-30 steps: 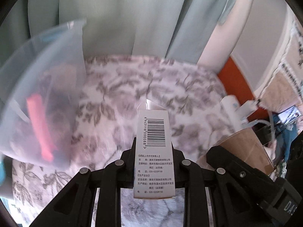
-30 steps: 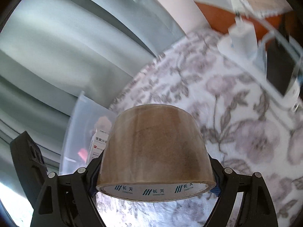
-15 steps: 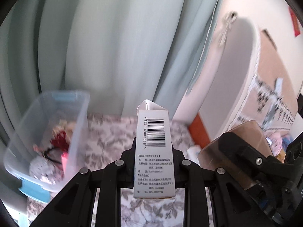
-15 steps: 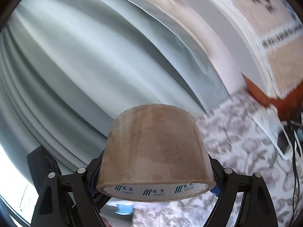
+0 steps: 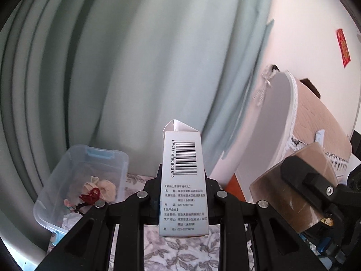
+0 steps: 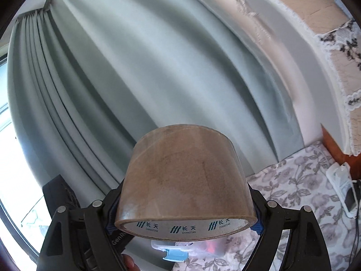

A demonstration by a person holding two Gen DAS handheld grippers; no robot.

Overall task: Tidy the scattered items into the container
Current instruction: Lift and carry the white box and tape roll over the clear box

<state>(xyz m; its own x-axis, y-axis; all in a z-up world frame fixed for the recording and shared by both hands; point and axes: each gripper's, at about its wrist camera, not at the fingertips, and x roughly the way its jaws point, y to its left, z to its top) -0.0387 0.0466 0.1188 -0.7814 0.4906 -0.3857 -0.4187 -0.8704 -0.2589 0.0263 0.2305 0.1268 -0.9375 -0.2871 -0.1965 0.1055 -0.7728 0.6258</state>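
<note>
My left gripper is shut on a narrow white carton with a barcode, held upright above the floral cloth. A clear plastic container with blue latches stands below and to the left, holding several small items. In the right wrist view my right gripper is shut on a roll of brown packing tape. That tape roll and its gripper also show at the right of the left wrist view. Part of the container peeks out under the roll.
Pale green curtains hang behind the cloth-covered surface. A padded headboard with a lace cover stands to the right. A white power strip and a phone lie at the right edge of the floral cloth.
Both grippers have risen and tilted up with their loads. The container has dropped lower and farther off in the left wrist view; curtains now fill most of both views.
</note>
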